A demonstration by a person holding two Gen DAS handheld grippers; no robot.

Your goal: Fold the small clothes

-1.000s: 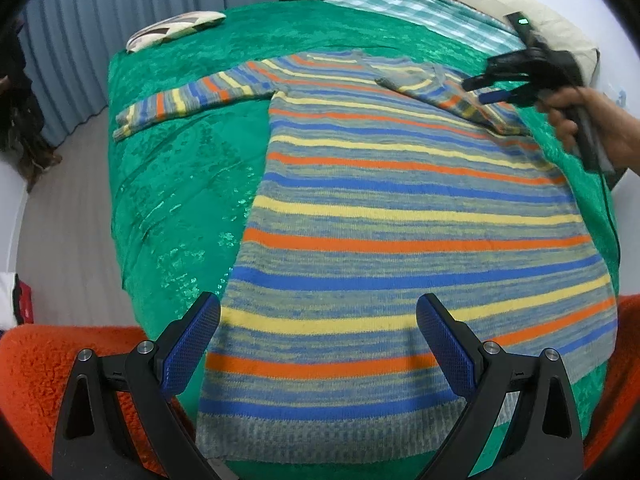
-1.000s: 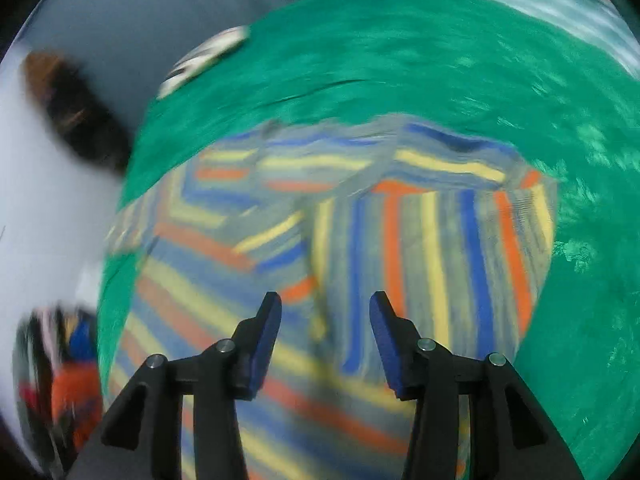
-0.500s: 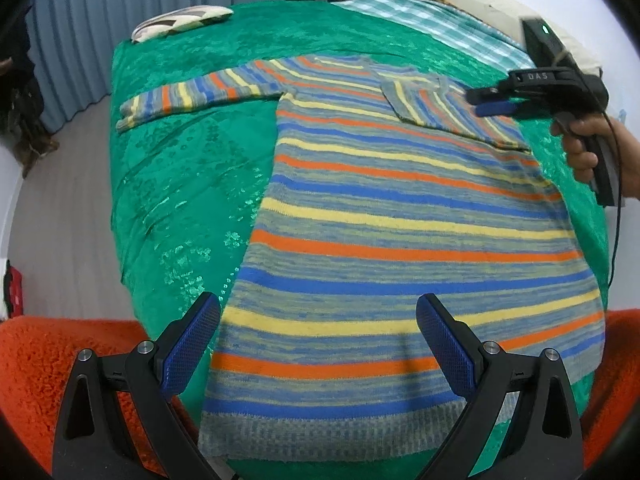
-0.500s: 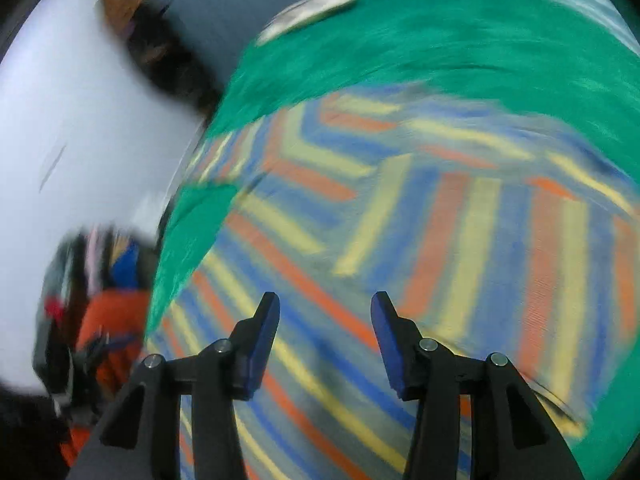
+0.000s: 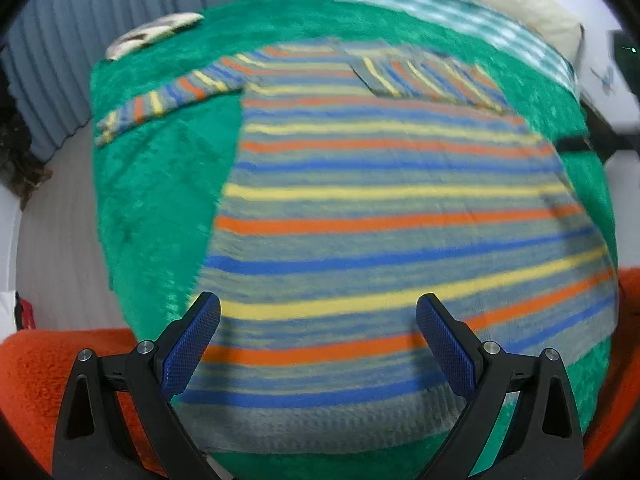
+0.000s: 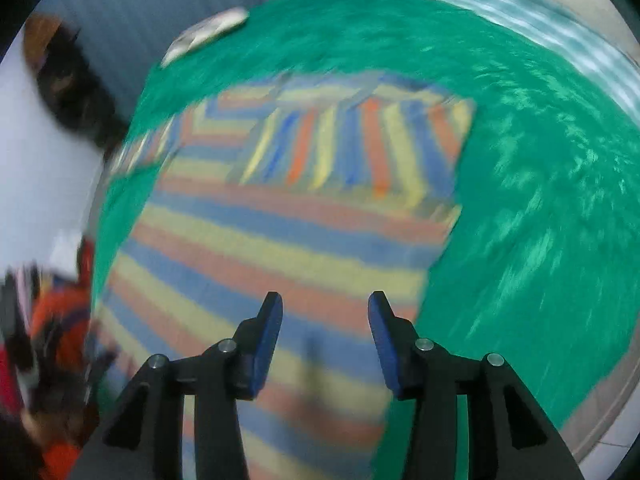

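A striped knit sweater [image 5: 392, 216] lies flat on a green bedspread [image 5: 160, 184], its bands running across in grey-blue, orange, yellow and bright blue, with a plain grey ribbed hem at the near edge. One sleeve [image 5: 168, 100] stretches straight out to the left over the green cloth; the other sleeve [image 5: 428, 78] is folded inward and lies across the upper chest, its stripes running crosswise to those of the body. The left gripper [image 5: 318, 344] hangs above the hem with its blue-padded fingers spread wide and nothing between them. The right gripper [image 6: 325, 336] is above the sweater's right side, fingers apart and empty; its view is blurred. An orange fuzzy blanket [image 5: 36, 376] lies at the near edge, and a patterned pillow [image 5: 154, 34] sits at the far left corner.
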